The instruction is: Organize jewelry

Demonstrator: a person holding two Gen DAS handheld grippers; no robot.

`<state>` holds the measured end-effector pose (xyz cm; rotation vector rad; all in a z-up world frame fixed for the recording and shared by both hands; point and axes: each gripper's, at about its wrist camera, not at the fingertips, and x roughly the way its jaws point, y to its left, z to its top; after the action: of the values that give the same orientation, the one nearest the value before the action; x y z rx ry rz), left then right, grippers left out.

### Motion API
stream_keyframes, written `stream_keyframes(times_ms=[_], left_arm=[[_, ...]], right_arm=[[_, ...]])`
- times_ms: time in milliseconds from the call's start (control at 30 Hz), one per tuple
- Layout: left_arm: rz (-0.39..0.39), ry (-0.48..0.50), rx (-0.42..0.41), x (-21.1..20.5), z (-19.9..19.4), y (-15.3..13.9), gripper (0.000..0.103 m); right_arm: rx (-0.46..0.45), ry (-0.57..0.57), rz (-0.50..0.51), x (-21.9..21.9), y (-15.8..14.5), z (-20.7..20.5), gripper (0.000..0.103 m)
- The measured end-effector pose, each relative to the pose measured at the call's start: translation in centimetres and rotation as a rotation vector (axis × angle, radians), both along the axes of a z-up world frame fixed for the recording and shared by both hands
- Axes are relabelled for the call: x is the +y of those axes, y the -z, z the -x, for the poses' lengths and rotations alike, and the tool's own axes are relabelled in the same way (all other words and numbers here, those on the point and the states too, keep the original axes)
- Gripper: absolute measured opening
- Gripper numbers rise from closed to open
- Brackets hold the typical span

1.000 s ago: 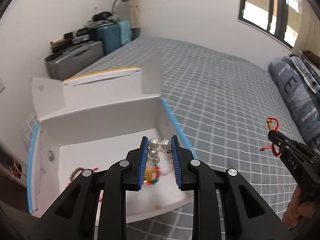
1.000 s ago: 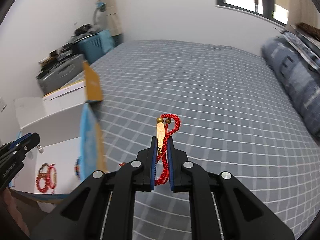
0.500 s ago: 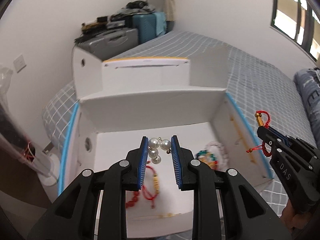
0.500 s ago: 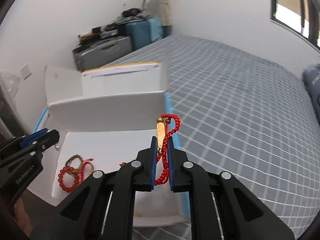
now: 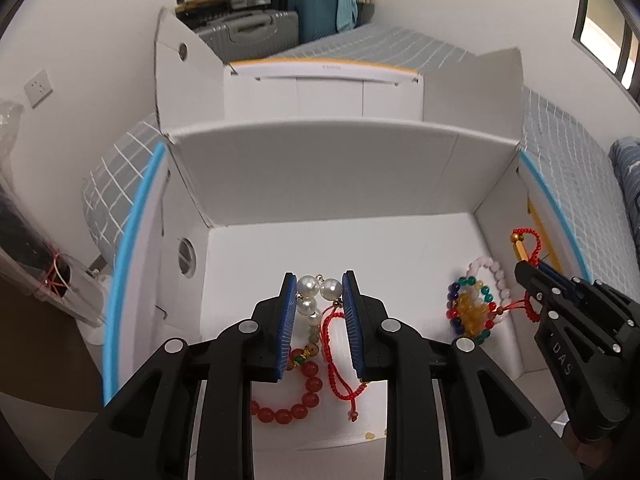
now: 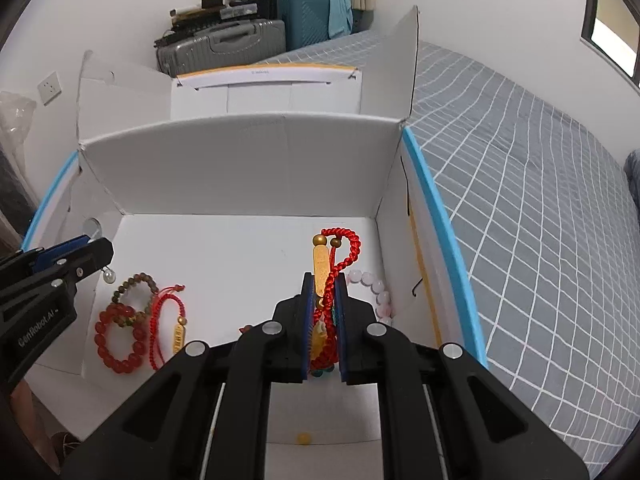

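Note:
An open white box [image 5: 332, 168] stands on the bed, also in the right wrist view [image 6: 240, 168]. My left gripper [image 5: 319, 294] is shut on a pearl piece [image 5: 314, 292] and holds it over the box floor. My right gripper [image 6: 324, 286] is shut on a red cord bracelet with a gold bar [image 6: 326, 264], over the box's right side; it shows in the left wrist view [image 5: 528, 276]. Inside lie a red bead bracelet [image 6: 118, 336], a brown bead bracelet [image 6: 134, 286], a red cord bracelet [image 6: 168, 328], a pink bead bracelet [image 6: 376, 290] and a multicoloured bead bracelet [image 5: 466, 312].
The grey checked bedspread [image 6: 520, 184] stretches to the right of the box. Suitcases [image 6: 224, 46] stand behind it against the wall. The box's flaps [image 6: 400, 64] stand upright at the back. A small yellow bead [image 6: 303, 437] lies near the box's front wall.
Both grippers have swung left from over the bed to over the box and come lower into it, each still holding its piece.

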<state>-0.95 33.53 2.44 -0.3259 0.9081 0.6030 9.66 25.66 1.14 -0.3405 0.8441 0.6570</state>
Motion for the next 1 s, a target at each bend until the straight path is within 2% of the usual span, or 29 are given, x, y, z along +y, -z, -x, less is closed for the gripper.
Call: stream_keyframes(times_ms=[300,333,367,467,500,533,567,633,767,900,1000], left_arm=[[-0.004,-0.004,0.006,0.2,0.0,0.0,0.025],[-0.002,-0.005,0.004,0.2,0.0,-0.1,0.029],[-0.002,-0.007,0.0,0.2,0.1,-0.2,0.038],[-0.014,-0.011,-0.017,0.1,0.3,-0.7,0.054],[-0.019,-0.012,-0.026,0.0,0.5,-1.1,0.057],[-0.024,-0.013,-0.034,-0.1,0.7,-1.4,0.065],[-0.029,-0.015,-0.043,-0.2,0.8,-1.7,0.07],[-0.049,-0.026,-0.063,-0.3,1.3,-2.4,0.076],[-0.09,-0.047,-0.106,-0.9,2.7,-3.9,0.091],[-0.124,-0.055,-0.153,-1.7,4.5,-5.4,0.097],[-0.143,-0.056,-0.174,-2.5,5.7,-6.1,0.097]], right_arm=[[0.003,0.004,-0.008,0.0,0.1,-0.3,0.012],[0.001,0.006,-0.011,-0.1,0.0,-0.3,0.014],[0.001,0.007,-0.016,-0.1,-0.1,-0.3,0.016],[-0.003,0.011,-0.035,-0.3,-0.6,-0.2,0.033],[-0.006,0.013,-0.041,-0.5,-0.8,-0.2,0.042],[-0.011,0.018,-0.052,-0.7,-1.2,-0.1,0.049],[-0.015,0.023,-0.066,-1.0,-1.6,-0.1,0.053],[-0.029,0.034,-0.087,-1.5,-2.4,0.1,0.067],[-0.06,0.06,-0.133,-3.2,-4.0,0.6,0.08],[-0.09,0.071,-0.165,-4.6,-5.4,1.3,0.091],[-0.121,0.081,-0.184,-6.0,-6.2,2.3,0.095]])
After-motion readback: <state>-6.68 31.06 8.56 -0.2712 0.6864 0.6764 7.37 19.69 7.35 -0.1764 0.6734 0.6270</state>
